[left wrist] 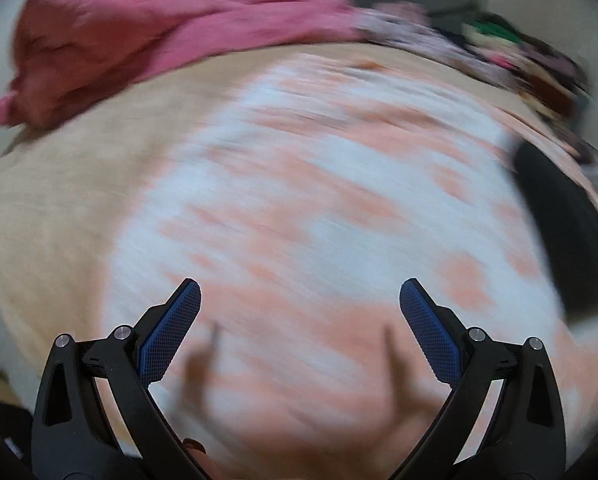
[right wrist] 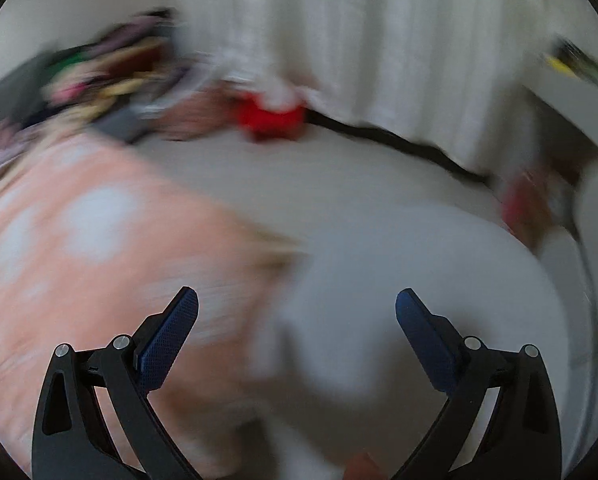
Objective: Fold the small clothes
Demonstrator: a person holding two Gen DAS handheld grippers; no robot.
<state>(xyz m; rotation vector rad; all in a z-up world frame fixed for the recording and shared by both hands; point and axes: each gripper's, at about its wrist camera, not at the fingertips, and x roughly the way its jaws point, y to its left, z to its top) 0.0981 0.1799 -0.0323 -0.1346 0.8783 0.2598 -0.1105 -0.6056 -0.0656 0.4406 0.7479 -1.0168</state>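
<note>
**Both grippers empty over the peach garment, a grasp not yet made**

Both views were heavily smeared, so fine detail could not be read. The left gripper point(left wrist: 299, 308) hung over a peach-and-white patterned garment point(left wrist: 319, 200) that filled the middle of its view, spread on a beige cover point(left wrist: 59, 208). Its jaws stood wide apart with nothing between them; only their shadows fell on the cloth. A pink garment point(left wrist: 99, 48) lay bunched at about 10 o'clock, and a mixed pile of clothes point(left wrist: 519, 60) ran along the far edge toward 2 o'clock.

The right gripper point(right wrist: 297, 312) was likewise spread wide and held nothing. In its view the patterned garment lay from 8 to 10 o'clock, with a pale white cloth point(right wrist: 419, 280) below and to the right, a red object point(right wrist: 269, 118) at 12 o'clock and a curtain point(right wrist: 379, 40) behind it.

By my reading the step in hand was the approach, before any fold had begun. The next move would call for steadying both grippers, finding an edge or corner of the patterned garment, and closing each on a single layer. Whether the white cloth belonged to that garment could not be told.
</note>
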